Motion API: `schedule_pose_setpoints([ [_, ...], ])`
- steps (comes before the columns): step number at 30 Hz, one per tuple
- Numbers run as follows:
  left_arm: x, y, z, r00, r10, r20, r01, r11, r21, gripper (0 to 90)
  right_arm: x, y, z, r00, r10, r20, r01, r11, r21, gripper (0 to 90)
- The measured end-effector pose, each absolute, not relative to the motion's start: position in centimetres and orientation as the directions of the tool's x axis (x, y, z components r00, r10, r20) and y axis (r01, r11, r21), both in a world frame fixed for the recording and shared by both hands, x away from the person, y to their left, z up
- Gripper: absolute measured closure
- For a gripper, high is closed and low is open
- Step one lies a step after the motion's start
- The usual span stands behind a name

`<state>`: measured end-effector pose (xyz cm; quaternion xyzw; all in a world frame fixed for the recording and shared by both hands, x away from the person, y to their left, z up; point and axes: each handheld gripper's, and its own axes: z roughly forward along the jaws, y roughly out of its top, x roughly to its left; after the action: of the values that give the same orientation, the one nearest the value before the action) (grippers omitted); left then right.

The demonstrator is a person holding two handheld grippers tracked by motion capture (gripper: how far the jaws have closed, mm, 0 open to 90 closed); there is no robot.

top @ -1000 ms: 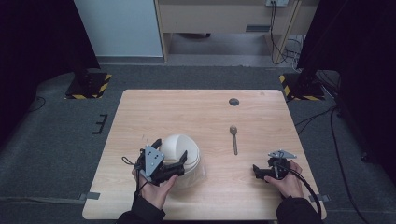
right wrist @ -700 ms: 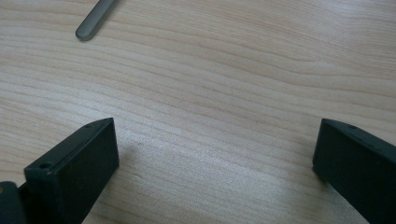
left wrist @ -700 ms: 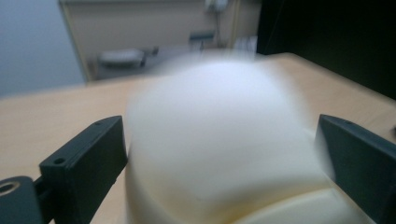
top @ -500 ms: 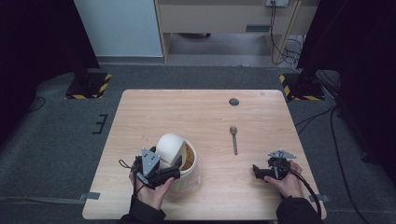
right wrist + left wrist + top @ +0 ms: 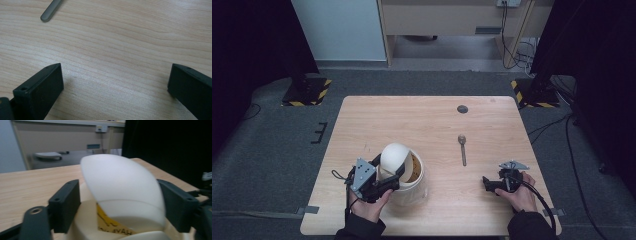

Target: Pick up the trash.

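A white tub (image 5: 416,186) stands near the table's front left. Its domed white lid (image 5: 394,156) is tipped up over the left side of the tub, baring a yellow-brown inside (image 5: 414,170). My left gripper (image 5: 388,174) is shut on that lid, and in the left gripper view the lid (image 5: 120,180) sits between both black jaws, above the tub's rim (image 5: 82,230) and a yellow label (image 5: 110,225). My right gripper (image 5: 488,183) rests open on the wood at the front right, with nothing between its jaws (image 5: 115,87).
A metal spoon (image 5: 462,148) lies right of centre, bowl pointing away; its handle end (image 5: 51,11) shows ahead of the right gripper. A small dark disc (image 5: 462,108) lies near the far edge of the wooden table (image 5: 362,120). A cabinet stands beyond.
The lid sat shut on the tub a second ago. My left gripper has lifted and tipped it up toward the left, opening the tub. The right gripper has stayed put.
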<state>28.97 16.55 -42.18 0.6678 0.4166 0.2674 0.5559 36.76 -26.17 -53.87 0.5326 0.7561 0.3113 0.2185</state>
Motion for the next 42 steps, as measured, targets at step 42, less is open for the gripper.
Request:
schedule_pose_setpoints([
  [42,28.2,23.2,-40.6,0.515,0.850,-0.108,0.196,0.006,0.981,16.2,37.3,-26.8,-49.5,-0.294,0.956,0.003,0.568,0.172,0.805,28.9],
])
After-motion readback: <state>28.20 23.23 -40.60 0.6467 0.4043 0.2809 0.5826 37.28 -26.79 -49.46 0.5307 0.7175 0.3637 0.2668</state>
